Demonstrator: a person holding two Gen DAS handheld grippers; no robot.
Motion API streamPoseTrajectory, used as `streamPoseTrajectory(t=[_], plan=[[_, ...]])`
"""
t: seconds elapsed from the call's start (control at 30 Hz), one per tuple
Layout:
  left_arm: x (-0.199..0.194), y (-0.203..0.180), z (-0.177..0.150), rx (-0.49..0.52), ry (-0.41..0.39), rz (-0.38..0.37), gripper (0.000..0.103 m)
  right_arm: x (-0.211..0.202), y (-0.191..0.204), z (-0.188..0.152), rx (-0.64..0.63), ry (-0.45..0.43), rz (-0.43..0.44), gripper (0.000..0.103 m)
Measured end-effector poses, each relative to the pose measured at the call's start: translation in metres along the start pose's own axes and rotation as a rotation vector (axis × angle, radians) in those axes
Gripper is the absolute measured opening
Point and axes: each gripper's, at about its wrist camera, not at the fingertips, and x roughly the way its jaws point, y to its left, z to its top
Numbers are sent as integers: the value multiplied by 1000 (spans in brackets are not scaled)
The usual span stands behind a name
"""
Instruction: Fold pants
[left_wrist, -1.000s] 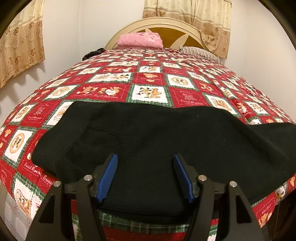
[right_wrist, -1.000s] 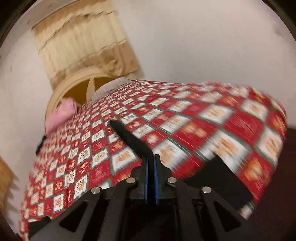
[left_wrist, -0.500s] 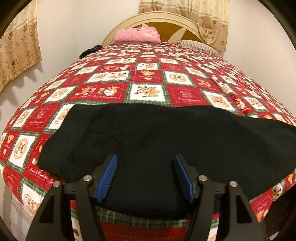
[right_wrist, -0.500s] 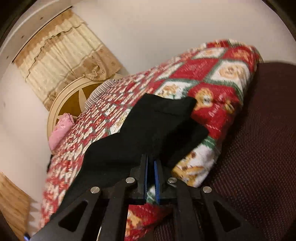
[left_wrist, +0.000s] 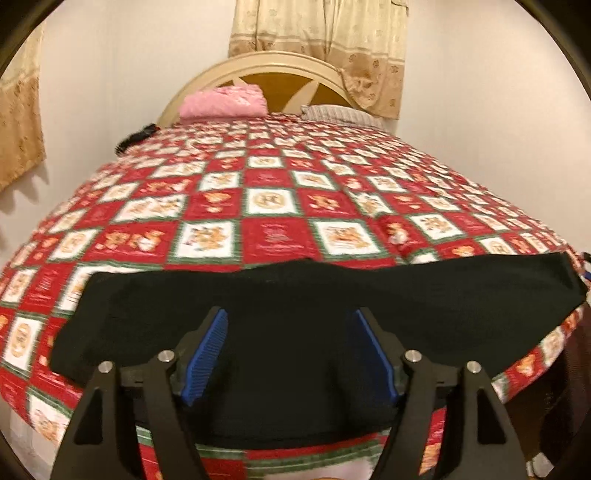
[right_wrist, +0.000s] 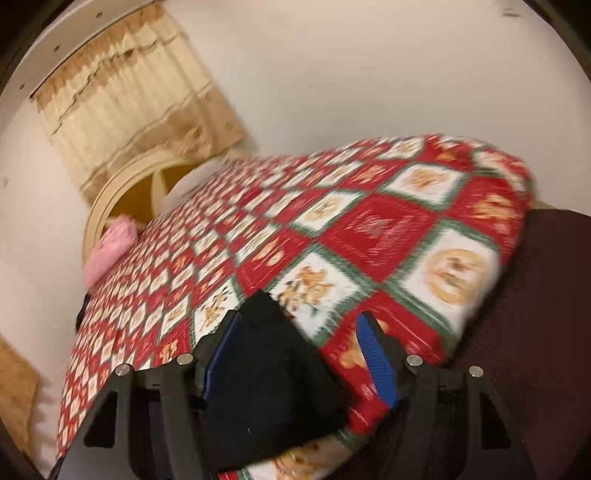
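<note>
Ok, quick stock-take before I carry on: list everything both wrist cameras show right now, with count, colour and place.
pants: one, black, laid flat across the near edge of the bed
quilt: one, red, white and green patchwork, covering the bed
headboard: one, cream with a wooden centre, far end of the bed
pink bundle: one, by the headboard
striped pillow: one, grey-striped, right of the pink bundle
curtains: beige patterned, behind the headboard; another on the left wall
dark object: one, far left edge of the bed, unclear what
left gripper: open, blue fingers above the pants
right gripper: jaws just opened, a pants corner lying loose between them
</note>
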Motion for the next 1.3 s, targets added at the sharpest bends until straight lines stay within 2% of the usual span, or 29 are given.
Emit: streamPoseTrajectory(t=[0.07, 0.13, 0.17, 0.23, 0.33, 0.37, 0.4, 0.47, 0.53, 0.6, 0.67, 0.77, 0.83, 0.87, 0.93, 1.0, 1.07, 1.2, 1.3], plan=[[3, -6, -1, 6, 14, 7, 74, 15, 7, 2, -64, 18, -23, 66], [3, -14, -4, 19, 17, 6, 73, 32, 11, -4, -96, 83, -4, 64], [4, -16, -5, 26, 20, 7, 73, 39, 13, -9, -107, 116, -5, 57], [5, -20, -8, 42, 29, 18, 73, 37, 22, -19, -187, 91, -57, 56], [11, -22, -10, 47, 58, 29, 73, 34, 32, -29, -263, 102, -64, 45], [12, -22, -10, 41, 66, 29, 73, 34, 33, -31, -287, 108, -74, 35], [12, -22, -10, 30, 70, 27, 73, 30, 35, -34, -311, 110, -82, 19], [9, -22, -10, 19, 64, 24, 74, 22, 39, -38, -337, 108, -76, 13], [7, -21, -10, 19, 55, 30, 73, 9, 47, -45, -394, 71, -121, 13], [7, -20, -9, 21, 53, 43, 73, -8, 51, -51, -425, -23, -198, 12], [9, -18, -9, 14, 62, 48, 73, -13, 54, -55, -441, -78, -216, 13], [10, -18, -8, 2, 64, 39, 73, 3, 52, -51, -438, -60, -224, 13], [8, -21, -9, 14, 56, 37, 74, 17, 43, -43, -401, -36, -205, 15], [6, -23, -9, 25, 52, 38, 74, 18, 39, -38, -375, -38, -193, 21], [6, -26, -11, 46, 50, 43, 74, 8, 22, -25, -264, -89, -204, 30], [8, -28, -11, 60, 52, 45, 74, -12, 12, -20, -158, -169, -216, 32], [13, -33, -11, 72, 60, 49, 74, -30, 19, -23, -152, -218, -142, 32], [19, -37, -11, 75, 42, 88, 74, -24, 76, -50, -315, -129, 5, 32], [22, -26, -15, 60, 34, 143, 74, 8, 114, -84, -374, -52, 38, 32]])
